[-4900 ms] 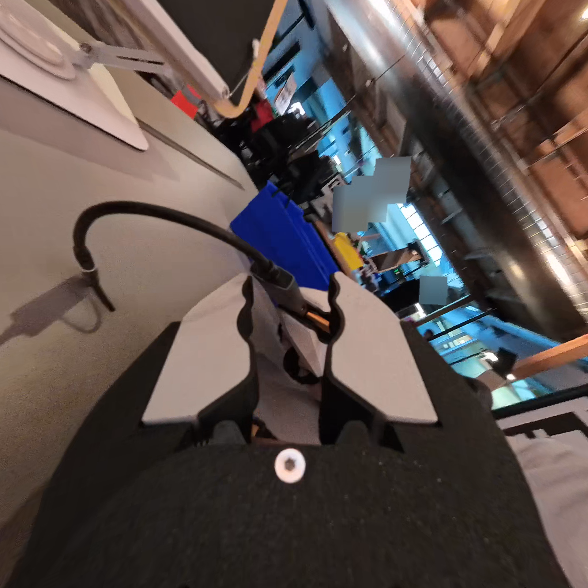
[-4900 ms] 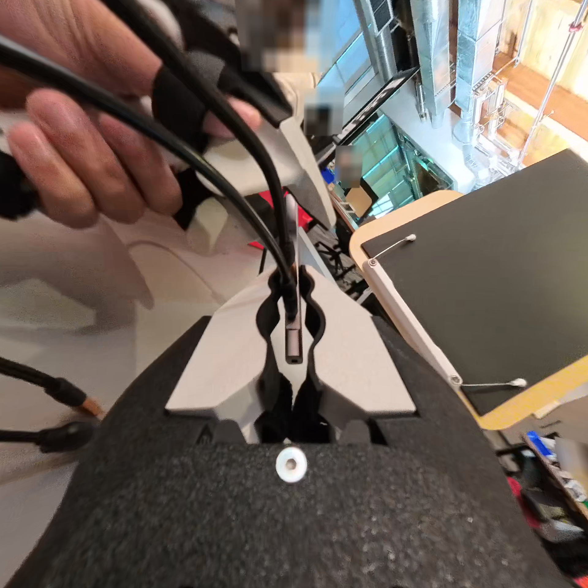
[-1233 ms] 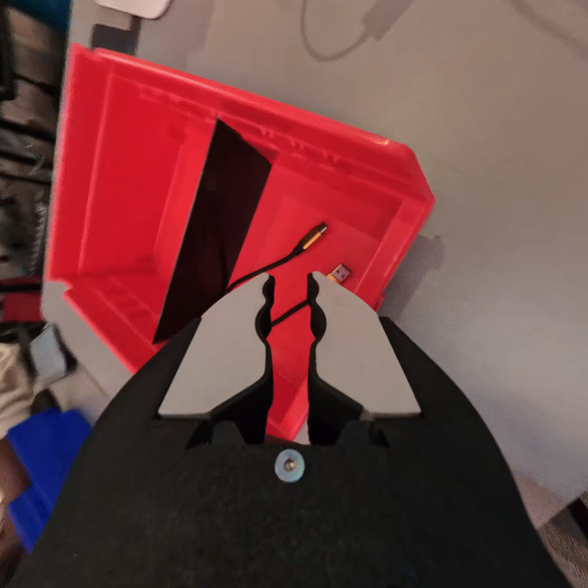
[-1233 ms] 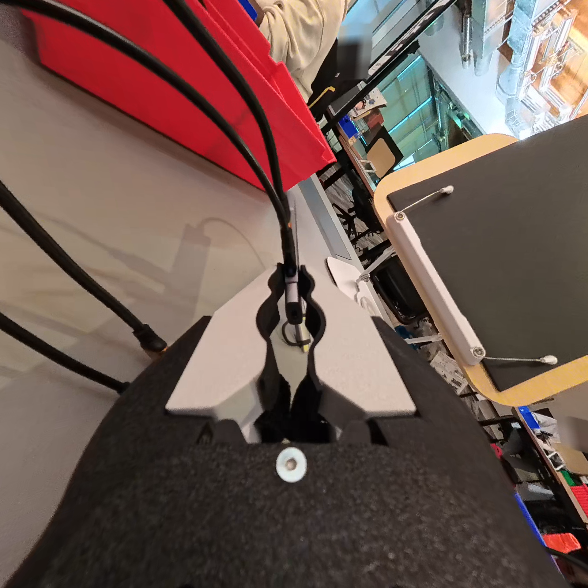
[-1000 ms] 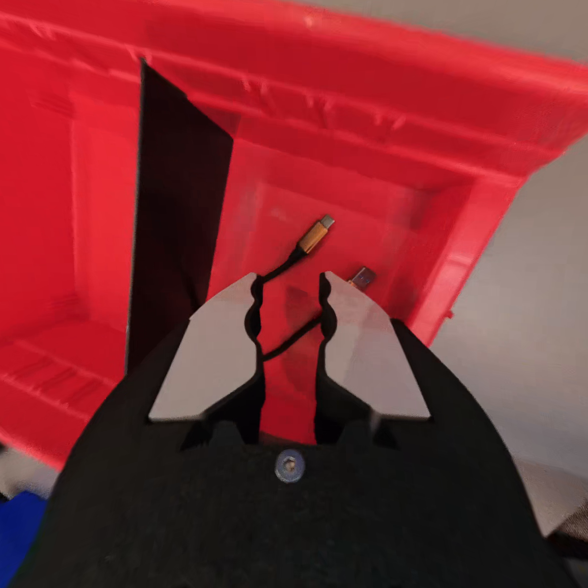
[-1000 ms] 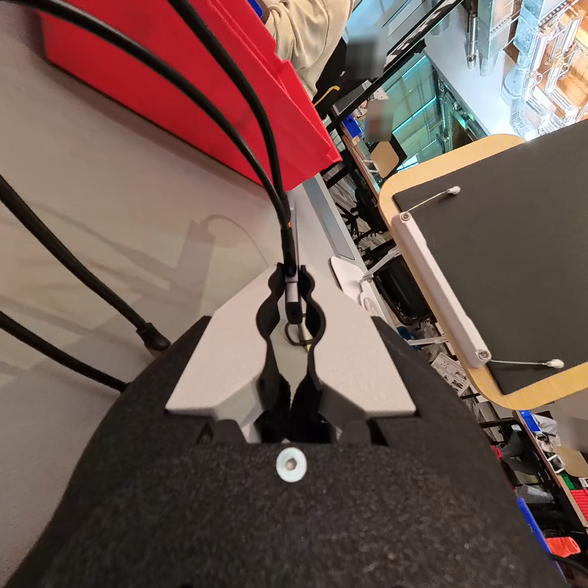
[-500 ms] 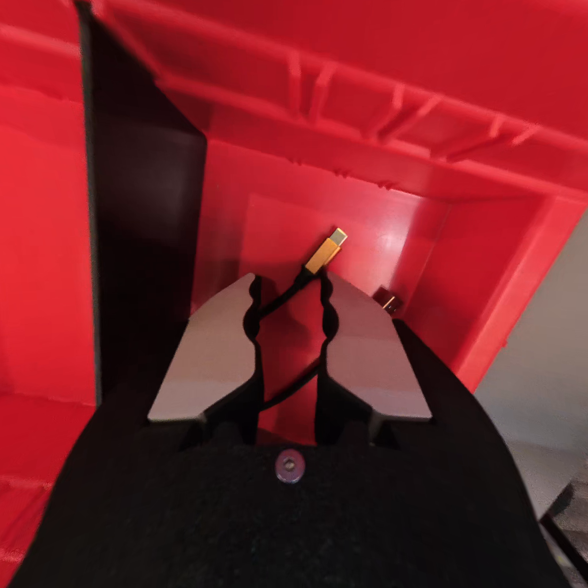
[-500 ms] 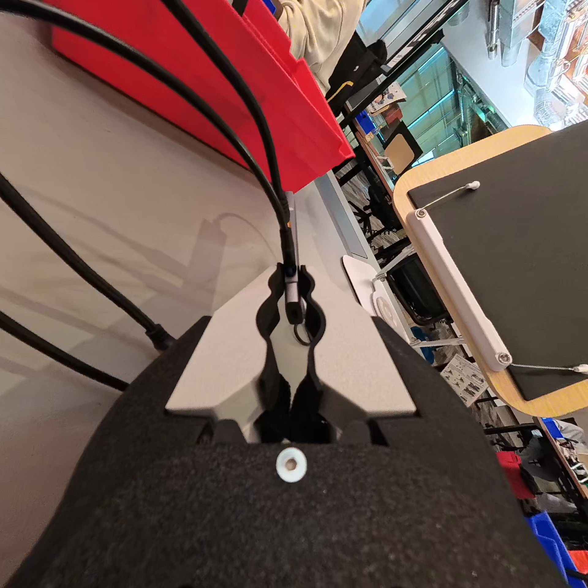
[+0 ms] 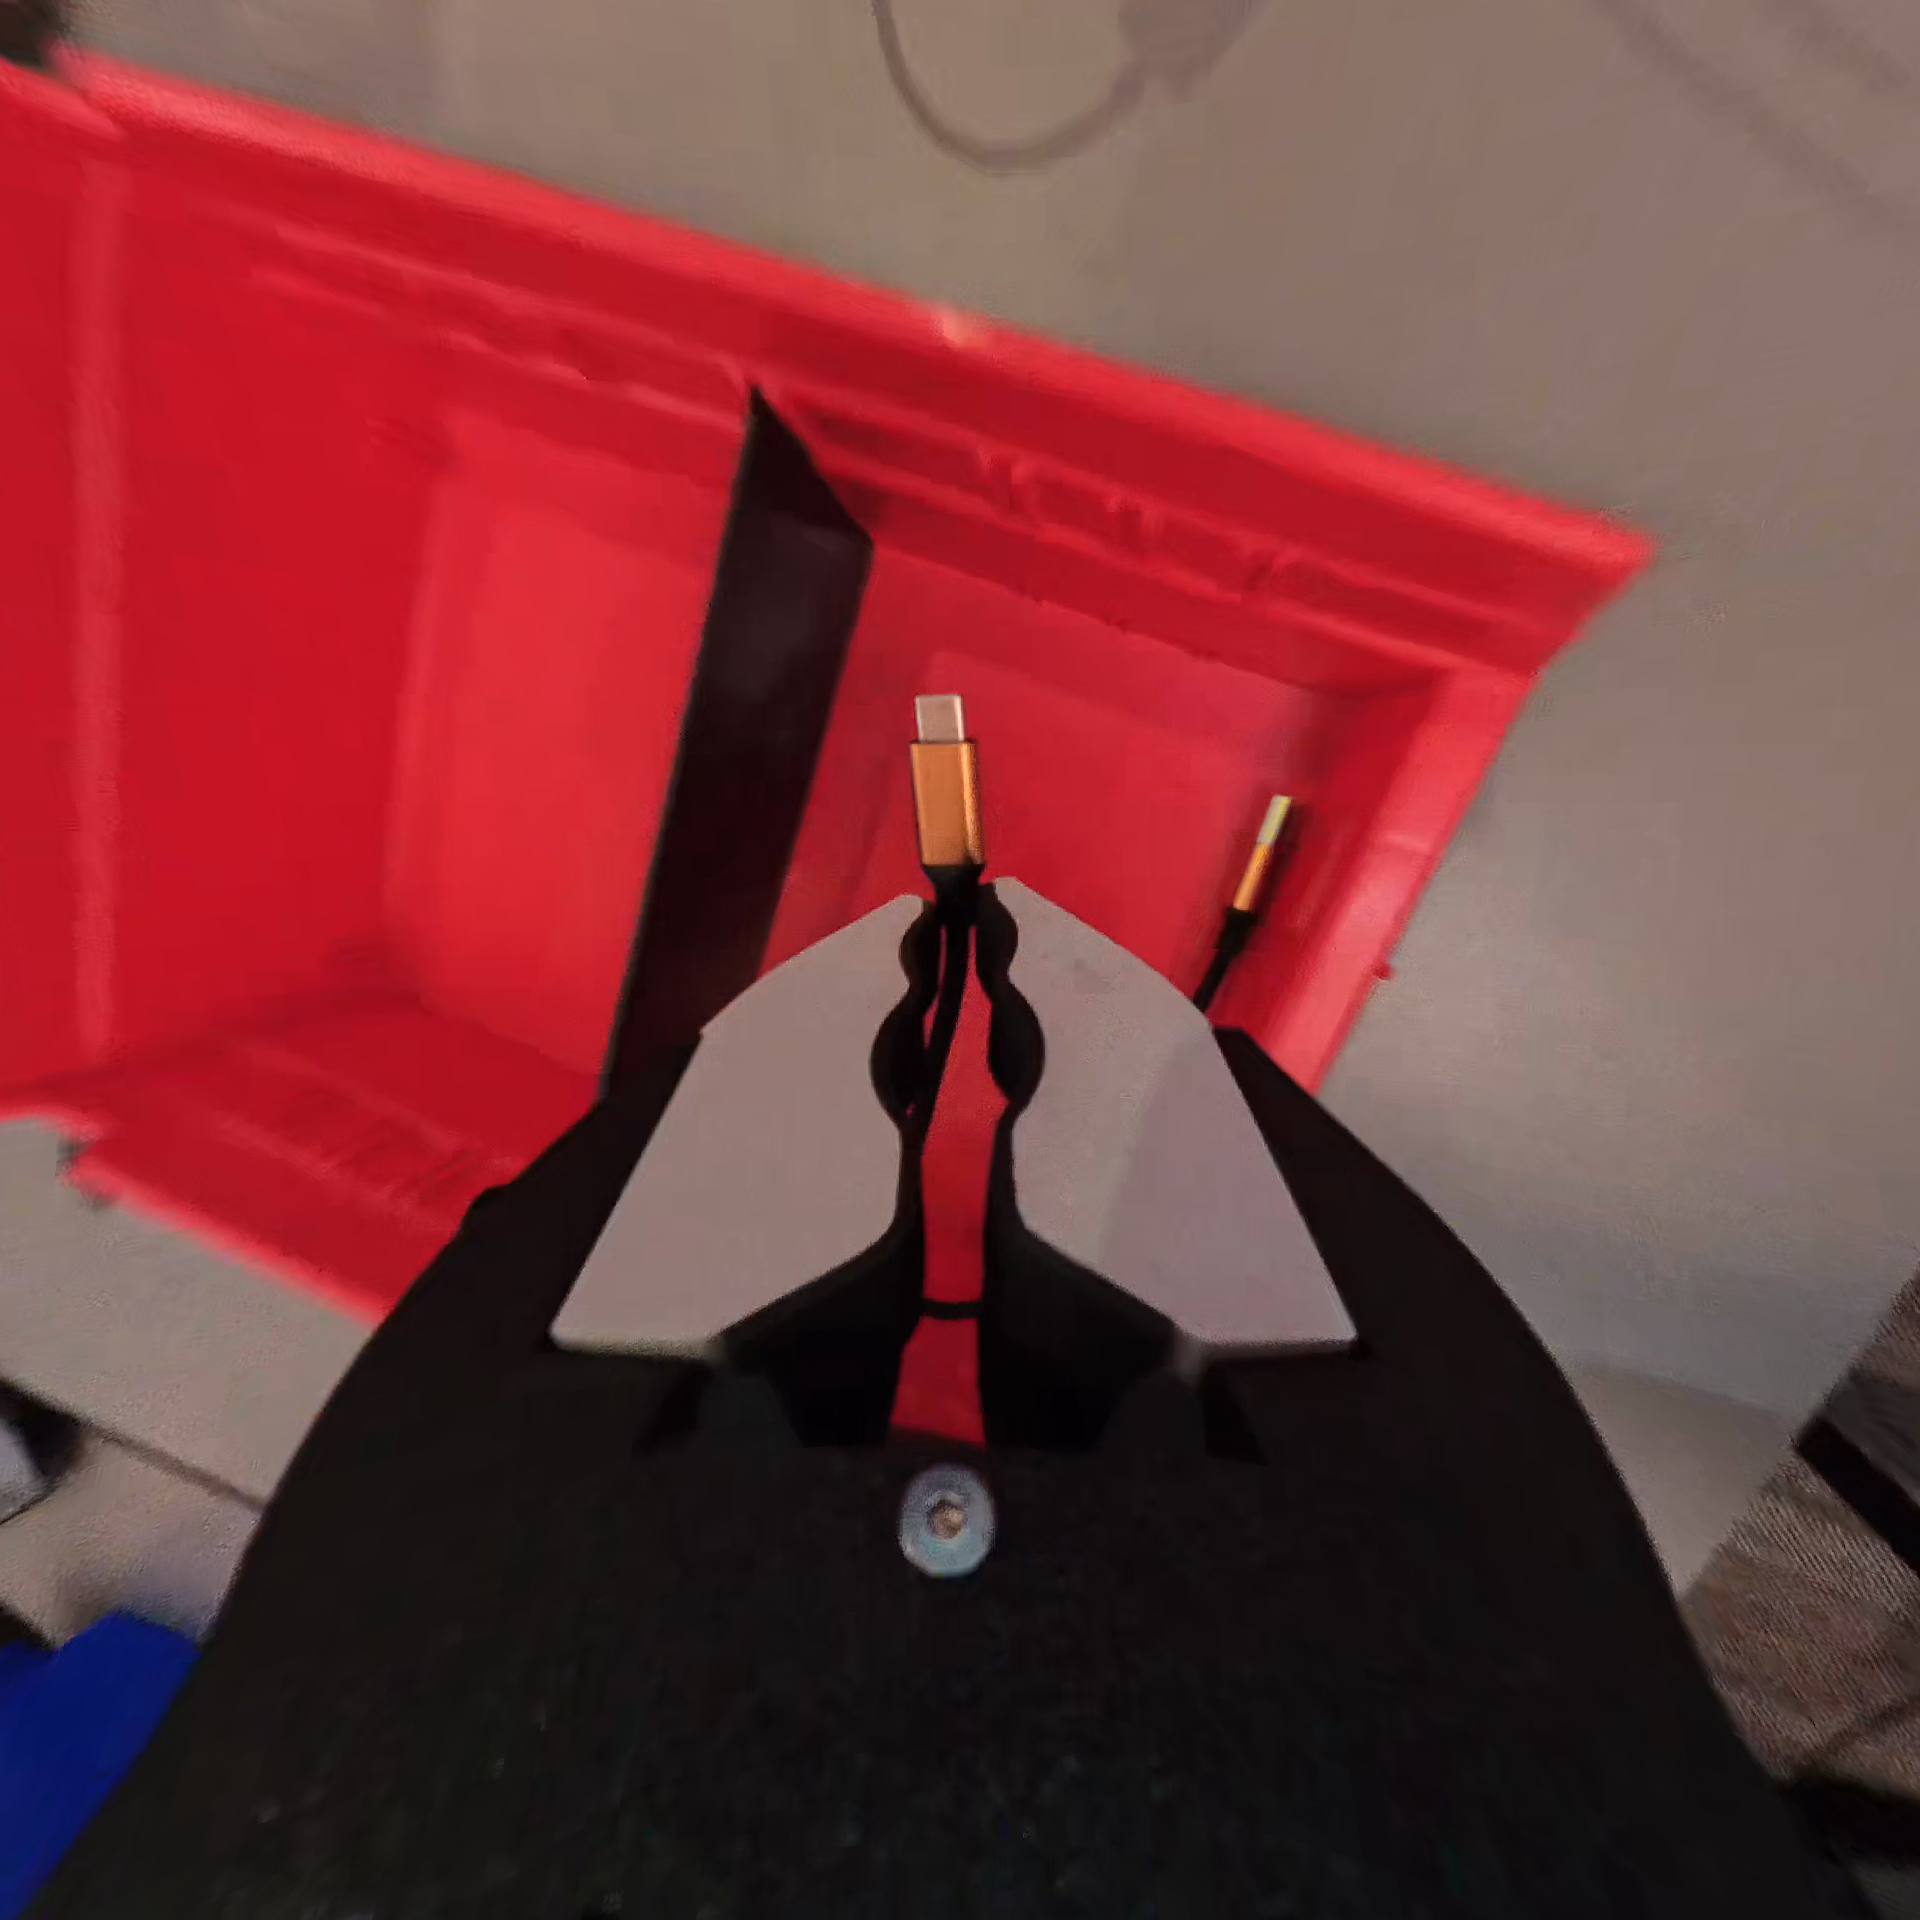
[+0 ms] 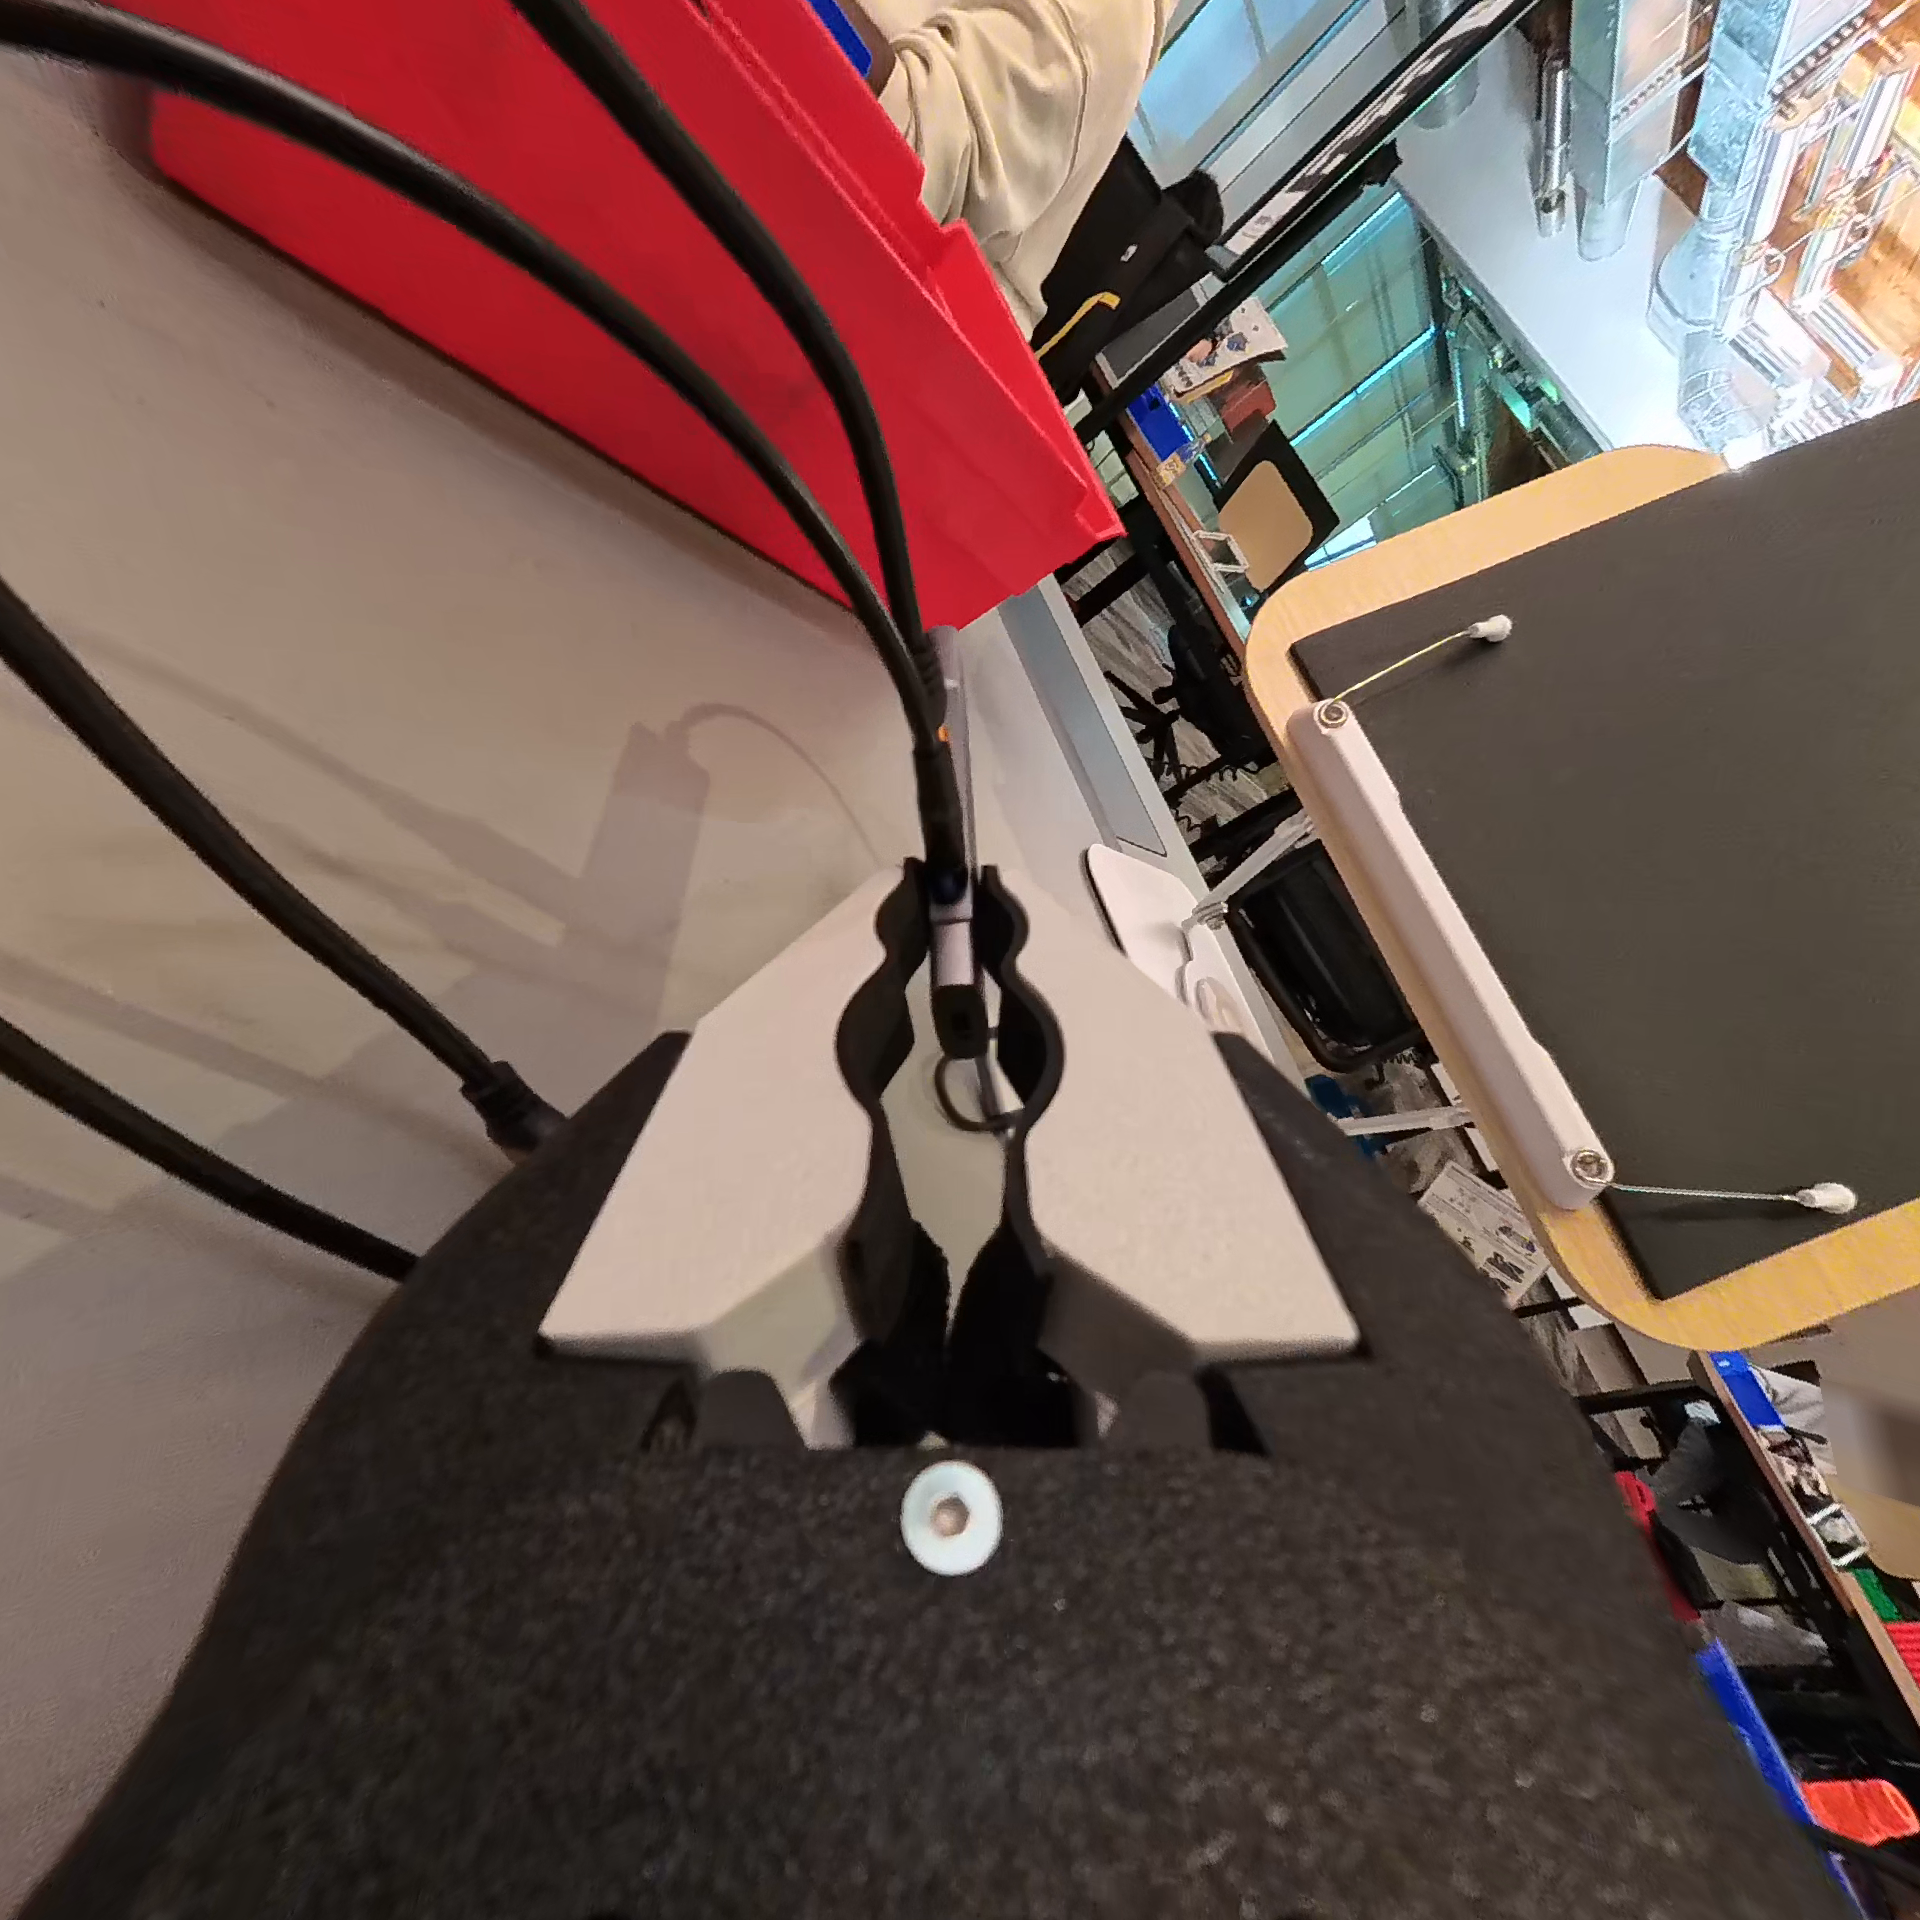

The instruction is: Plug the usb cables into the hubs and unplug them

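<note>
Above the red plastic bin [image 9: 312,644], the left gripper [image 9: 958,896] pinches a black cable behind its orange metal plug [image 9: 943,802]. The right gripper [image 10: 954,883] clamps a slim grey hub [image 10: 954,935] beside that bin. Gripped by cord, the plug may swivel and miss.

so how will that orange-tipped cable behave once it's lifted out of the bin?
Probably floppy: the thin black cable bends between the left hand-held gripper fingers. Its orange plug looks rigid and light. The loose end may drag.

Left down, close; right sideways; probably share red bin [image 9: 312,520].
</note>
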A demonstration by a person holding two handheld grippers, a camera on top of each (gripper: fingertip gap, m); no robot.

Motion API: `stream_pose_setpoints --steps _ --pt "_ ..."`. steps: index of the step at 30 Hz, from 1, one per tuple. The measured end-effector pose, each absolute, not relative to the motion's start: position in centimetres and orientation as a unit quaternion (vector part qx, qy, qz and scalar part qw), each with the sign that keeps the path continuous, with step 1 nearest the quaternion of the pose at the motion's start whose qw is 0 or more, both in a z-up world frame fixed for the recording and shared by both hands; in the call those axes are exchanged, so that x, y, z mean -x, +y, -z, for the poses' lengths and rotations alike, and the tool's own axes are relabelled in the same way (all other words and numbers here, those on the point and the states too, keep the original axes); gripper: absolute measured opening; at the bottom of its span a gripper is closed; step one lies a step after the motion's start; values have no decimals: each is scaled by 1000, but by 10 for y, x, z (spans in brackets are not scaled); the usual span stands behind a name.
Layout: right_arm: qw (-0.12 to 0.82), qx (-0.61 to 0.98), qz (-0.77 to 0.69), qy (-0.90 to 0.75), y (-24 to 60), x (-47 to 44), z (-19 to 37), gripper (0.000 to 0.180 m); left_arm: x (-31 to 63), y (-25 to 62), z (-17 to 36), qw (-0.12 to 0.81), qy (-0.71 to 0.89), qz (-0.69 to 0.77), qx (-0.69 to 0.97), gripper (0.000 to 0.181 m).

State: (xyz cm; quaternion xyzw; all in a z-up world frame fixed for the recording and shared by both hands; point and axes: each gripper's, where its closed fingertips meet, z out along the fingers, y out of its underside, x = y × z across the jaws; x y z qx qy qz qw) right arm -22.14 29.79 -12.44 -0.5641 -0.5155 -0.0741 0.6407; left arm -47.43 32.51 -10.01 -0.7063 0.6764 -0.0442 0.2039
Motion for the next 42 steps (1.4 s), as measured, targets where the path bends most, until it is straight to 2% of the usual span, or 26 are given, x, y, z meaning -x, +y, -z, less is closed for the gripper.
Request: stream_pose_setpoints --steps 6,10,13,15,19,23,31,42 --pt "648 553 92 -515 297 221 119 8 451 245 -28 284 702 65 650 6" --pt "652 545 97 -518 293 224 116 8 400 171 -71 315 750 97 574 6" --pt "653 540 101 -522 292 225 114 8 362 142 -50 298 766 120 557 6" --pt "652 537 106 -525 292 225 115 8 343 150 -8 269 749 120 593 6" --pt "646 534 115 -533 292 224 116 8 331 219 76 256 645 43 718 6" --pt "636 515 152 -554 291 226 119 8 316 265 112 259 576 9 776 6" --pt "591 462 293 -593 293 228 122 8 286 279 143 188 584 7 790 6" --pt "567 465 312 -604 295 230 132 8 282 283 152 184 574 12 798 6"
